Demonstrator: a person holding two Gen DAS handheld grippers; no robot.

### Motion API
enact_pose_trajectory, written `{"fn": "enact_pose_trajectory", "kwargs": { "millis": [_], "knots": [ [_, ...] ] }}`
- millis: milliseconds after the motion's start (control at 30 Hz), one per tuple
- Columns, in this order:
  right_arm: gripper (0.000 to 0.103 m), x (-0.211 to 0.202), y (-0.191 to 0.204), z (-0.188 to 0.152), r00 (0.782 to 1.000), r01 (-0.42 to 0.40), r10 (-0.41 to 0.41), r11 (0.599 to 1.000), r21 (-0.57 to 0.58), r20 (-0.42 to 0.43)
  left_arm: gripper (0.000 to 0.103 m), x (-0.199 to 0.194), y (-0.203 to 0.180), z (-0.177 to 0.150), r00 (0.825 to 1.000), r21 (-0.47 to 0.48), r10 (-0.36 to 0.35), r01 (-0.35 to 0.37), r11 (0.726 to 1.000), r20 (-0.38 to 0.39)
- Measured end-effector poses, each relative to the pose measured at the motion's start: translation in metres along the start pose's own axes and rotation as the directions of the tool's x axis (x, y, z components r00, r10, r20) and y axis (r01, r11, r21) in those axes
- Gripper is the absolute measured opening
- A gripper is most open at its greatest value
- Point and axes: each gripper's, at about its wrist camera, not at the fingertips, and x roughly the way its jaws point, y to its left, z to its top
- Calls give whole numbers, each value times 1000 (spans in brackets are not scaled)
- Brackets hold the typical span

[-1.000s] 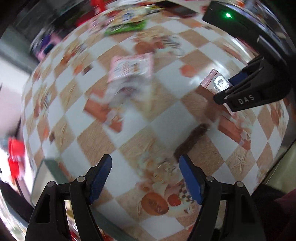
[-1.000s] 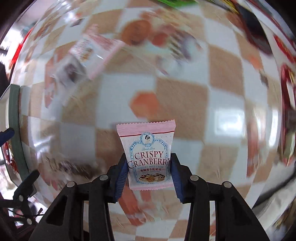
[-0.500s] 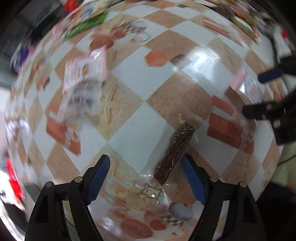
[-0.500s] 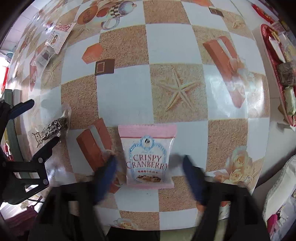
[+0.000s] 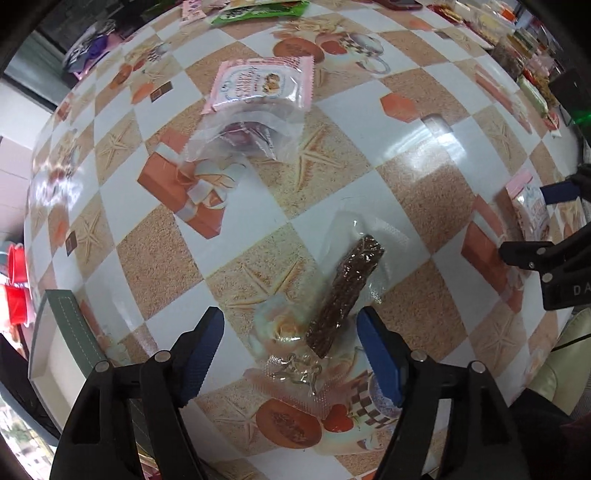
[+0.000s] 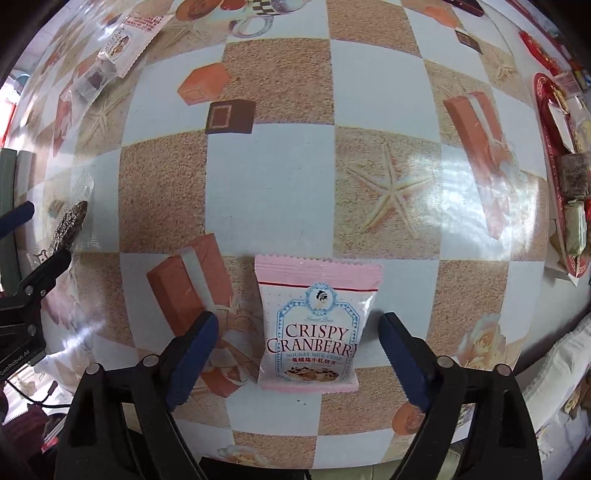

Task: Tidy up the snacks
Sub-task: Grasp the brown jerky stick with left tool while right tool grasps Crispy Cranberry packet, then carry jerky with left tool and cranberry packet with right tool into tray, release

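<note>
A pink Crispy Cranberry packet (image 6: pixel 310 325) lies flat on the checked tablecloth between the fingers of my open right gripper (image 6: pixel 297 345), untouched; it also shows at the right of the left wrist view (image 5: pixel 532 210). A dark snack bar in a clear wrapper (image 5: pixel 345 291) lies just ahead of my open left gripper (image 5: pixel 290 349), nearer its right finger; it also shows in the right wrist view (image 6: pixel 70 225). A second pink packet (image 5: pixel 262 83) lies farther off, resting on a clear-wrapped snack (image 5: pixel 247 136).
A red tray (image 6: pixel 546 122) holding several wrapped snacks sits at the right table edge. A green-edged box (image 5: pixel 55 332) stands at the table's left edge. More snack packets, one green (image 5: pixel 258 11), lie along the far side.
My right gripper lowered the cranberry packet to the table and opened, releasing it. My left gripper swung toward the dark snack bar, which now lies between its fingers.
</note>
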Motion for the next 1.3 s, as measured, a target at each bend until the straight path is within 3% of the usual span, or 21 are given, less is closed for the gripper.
{"fn": "enact_pose_trajectory", "kwargs": {
  "millis": [67,200,300,367,433,700,867,900,1000,1067,1100,1133,1167,1300],
  "knots": [
    [103,1,14,1,1000,6,-6,1000,-11,-22,80,2,-7,3,1000,44,11,-11,999,3],
    [103,4,12,1,1000,1,-1,1000,-4,-14,83,1,-22,10,1000,106,12,-14,994,16],
    [103,5,7,-2,1000,0,0,1000,-6,-9,103,7,-26,12,1000,115,18,-17,993,-6],
    [103,2,8,-1,1000,0,0,1000,-5,-10,103,16,-25,14,998,79,-54,57,995,-35],
    [103,-1,10,0,1000,-1,1,1000,-3,-15,103,20,-23,13,995,47,-81,84,995,-49],
    [103,9,6,-2,1000,-1,1,1000,-7,-11,103,23,-22,14,996,66,-79,81,994,-37],
    [103,11,7,-5,1000,3,-3,1000,-19,6,103,28,-32,31,995,69,-51,57,996,-84],
    [103,11,7,-5,1000,5,-5,1000,-19,0,101,27,-36,36,996,86,-35,42,995,-81],
    [96,8,10,-7,1000,2,-3,1000,-10,-19,83,19,-53,44,996,148,-43,54,988,-72],
    [76,2,17,-10,1000,6,-6,1000,-31,-10,64,16,-59,45,994,159,-76,88,983,-81],
    [68,-1,19,-11,1000,6,-7,999,-37,-5,59,15,-62,45,994,163,-78,91,982,-80],
    [47,-6,22,-11,1000,7,-7,999,-39,3,47,13,-64,45,994,164,-83,95,982,-77],
    [42,-9,23,-12,1000,-1,1,999,-35,5,46,12,-66,45,994,161,-77,88,983,-77],
    [42,-12,22,-17,997,-78,79,996,35,-13,43,8,-58,38,989,85,-122,129,988,-84]
  ]
}}
